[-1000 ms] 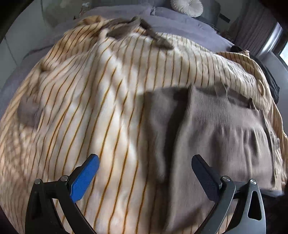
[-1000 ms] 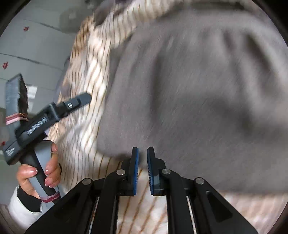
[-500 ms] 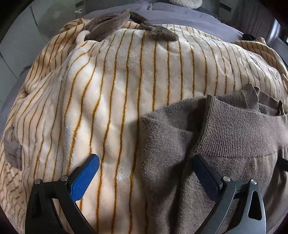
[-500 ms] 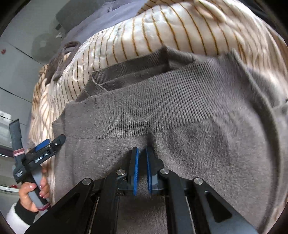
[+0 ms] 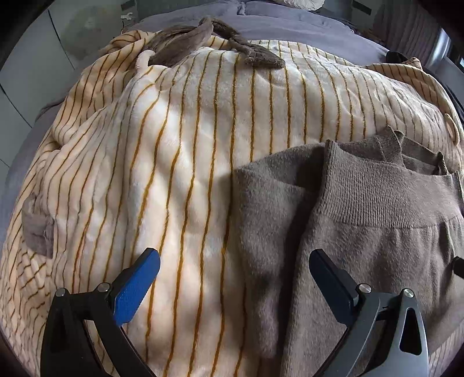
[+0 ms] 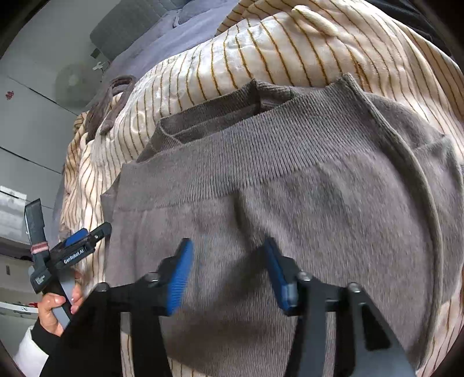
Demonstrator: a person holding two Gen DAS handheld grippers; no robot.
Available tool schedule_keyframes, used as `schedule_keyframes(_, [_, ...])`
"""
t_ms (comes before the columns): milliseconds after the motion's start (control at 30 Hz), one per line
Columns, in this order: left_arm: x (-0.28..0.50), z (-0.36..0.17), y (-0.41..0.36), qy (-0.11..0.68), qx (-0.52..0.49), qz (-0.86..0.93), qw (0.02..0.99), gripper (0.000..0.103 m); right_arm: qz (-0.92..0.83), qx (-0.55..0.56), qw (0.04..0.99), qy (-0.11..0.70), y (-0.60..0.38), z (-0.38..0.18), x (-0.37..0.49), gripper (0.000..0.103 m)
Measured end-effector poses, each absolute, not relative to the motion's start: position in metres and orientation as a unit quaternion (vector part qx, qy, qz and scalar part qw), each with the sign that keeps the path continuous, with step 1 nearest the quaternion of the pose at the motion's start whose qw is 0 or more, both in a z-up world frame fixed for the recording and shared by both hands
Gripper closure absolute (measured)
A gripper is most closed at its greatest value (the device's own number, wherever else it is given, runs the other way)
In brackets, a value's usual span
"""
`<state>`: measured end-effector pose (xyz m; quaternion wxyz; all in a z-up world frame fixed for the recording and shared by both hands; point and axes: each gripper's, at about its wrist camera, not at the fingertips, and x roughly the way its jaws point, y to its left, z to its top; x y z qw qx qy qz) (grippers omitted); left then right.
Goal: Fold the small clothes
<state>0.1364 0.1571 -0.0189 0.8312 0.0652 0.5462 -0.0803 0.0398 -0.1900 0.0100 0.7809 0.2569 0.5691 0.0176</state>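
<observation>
A taupe-brown knit garment (image 5: 362, 232) with a ribbed waistband (image 5: 385, 200) lies folded on a cream blanket with orange stripes (image 5: 179, 150). It fills the right wrist view (image 6: 290, 203). My left gripper (image 5: 232, 278) is open and empty, straddling the garment's left edge just above it. My right gripper (image 6: 226, 266) is open, its blue pads either side of the knit fabric below the waistband (image 6: 275, 156). The left gripper also shows in the right wrist view (image 6: 78, 246), held by a hand at the garment's left side.
A brown fabric strap (image 5: 203, 40) lies at the far end of the blanket. A small brown patch (image 5: 37, 232) sits at its left edge. A grey bedsheet (image 5: 290, 26) lies beyond. A white wall (image 6: 29, 116) is to the left.
My right gripper was shut on the garment and has opened, letting the fabric go. The garment now lies settled on the blanket. The left gripper stayed open and shifted slightly.
</observation>
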Motion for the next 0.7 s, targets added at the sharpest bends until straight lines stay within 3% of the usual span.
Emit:
schedule_keyframes(133, [0.125,-0.020,0.164,0.554,0.061,-0.089,0.825,0.000,0.024,0.271,0.771,0.576,-0.182,0.009,0.030,0.046])
schedule_keyframes(200, [0.116,-0.020,0.166,0.561,0.055,-0.094,0.821,0.000,0.026,0.277,0.767,0.578,-0.177,0.009,0.025,0.039])
schedule_keyframes(700, [0.039,-0.029,0.214,0.603,-0.036,-0.142,0.784,0.000,0.075,0.383,0.709,0.587,-0.136,-0.006,-0.017,0.039])
